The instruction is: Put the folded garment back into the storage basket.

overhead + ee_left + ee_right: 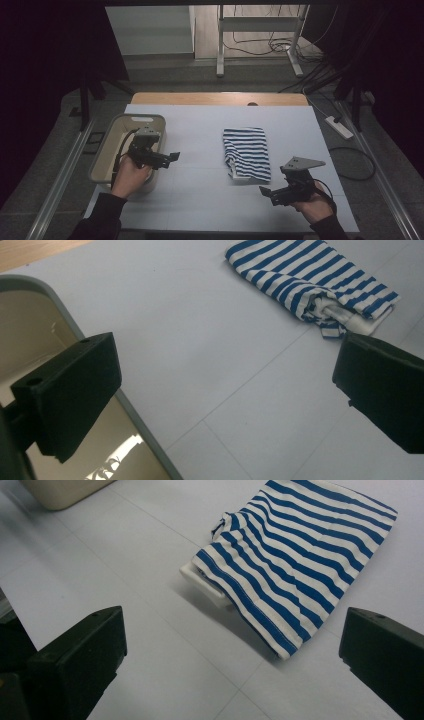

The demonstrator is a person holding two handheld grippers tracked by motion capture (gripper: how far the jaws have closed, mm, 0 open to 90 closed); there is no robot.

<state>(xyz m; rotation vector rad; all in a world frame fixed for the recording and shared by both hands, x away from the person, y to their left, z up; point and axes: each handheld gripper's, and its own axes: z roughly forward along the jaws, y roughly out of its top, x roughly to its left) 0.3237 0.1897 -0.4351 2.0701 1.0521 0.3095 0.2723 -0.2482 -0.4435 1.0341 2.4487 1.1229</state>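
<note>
Here we work over a wide white table surface [200,150], and the largest thing on it is a beige plastic tub with rounded corners [125,122] at the left edge. Next in size is the folded blue-and-white striped cloth [246,152], lying flat right of the table's middle, well apart from the tub. Its long axis runs away from us toward the far edge, and the stripes cross that axis; the bunched, untidy end with a white hem points back toward us.

Our left gripper [172,156] hangs over the tub's near right corner, aimed across the table toward the cloth. Its jaws stand wide apart and hold nothing, touching nothing we can see. Our right gripper [264,192] hovers near the table's front edge, just short of the cloth's near end, jaws likewise spread wide and empty.

The left gripper view brings out the tub's pale rim [60,307] and glossy inner wall beside one jaw, and the cloth [310,277] with its crumpled inner folds spilling out. The right gripper view shows the cloth [300,555] from its smooth side, with a white layer poking out beneath the striped top fold, a detail the high view leaves blurred.
</note>
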